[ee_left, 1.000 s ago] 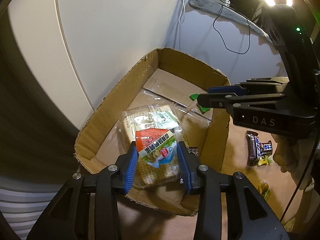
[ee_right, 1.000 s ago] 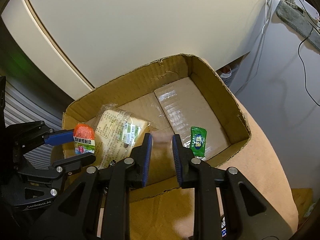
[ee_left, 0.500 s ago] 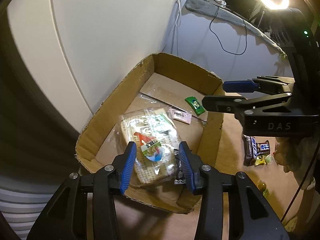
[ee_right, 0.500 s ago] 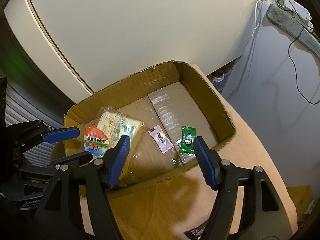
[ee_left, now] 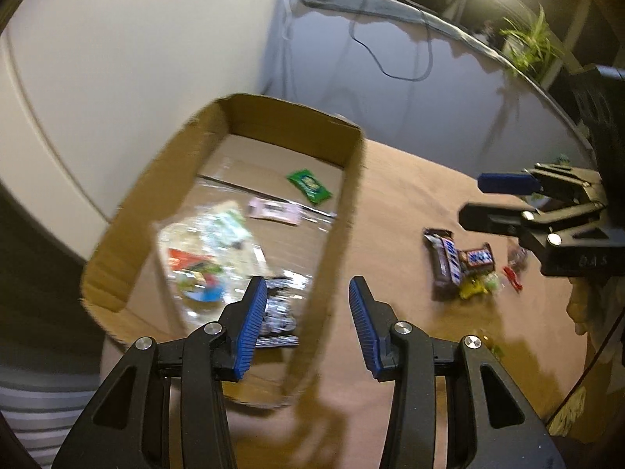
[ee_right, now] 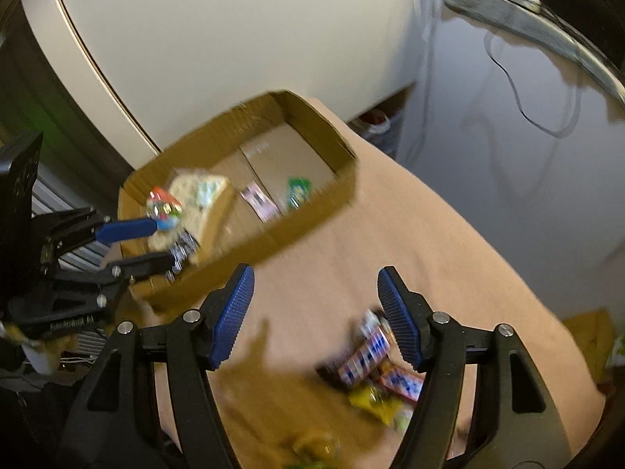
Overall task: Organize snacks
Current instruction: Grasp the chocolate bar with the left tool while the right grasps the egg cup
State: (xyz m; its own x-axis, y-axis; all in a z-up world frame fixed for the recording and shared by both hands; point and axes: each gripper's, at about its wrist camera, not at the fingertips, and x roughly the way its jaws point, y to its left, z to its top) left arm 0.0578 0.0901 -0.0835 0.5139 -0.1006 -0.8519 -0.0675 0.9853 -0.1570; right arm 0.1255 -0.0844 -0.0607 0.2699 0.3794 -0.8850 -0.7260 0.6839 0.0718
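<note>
White wall panels and a grey partition with a dangling black cable stand behind the tan cloth-covered counter [ee_right: 449, 258]. A second ago the left gripper [ee_left: 308, 324] pinched the red-and-white snack packet [ee_left: 191, 269] and the right gripper [ee_right: 316, 314] was nearly closed; both have since been opening and now hang with fingers spread, gripping nothing. That packet lies on the clear-wrapped biscuit pack [ee_left: 211, 234] in the open brown cardboard box [ee_left: 164, 195], far left. Inside I count one green candy [ee_left: 309, 185] and one pink sachet [ee_left: 273, 211]. Two chocolate bars [ee_right: 367, 351] lie outside, near right.
</note>
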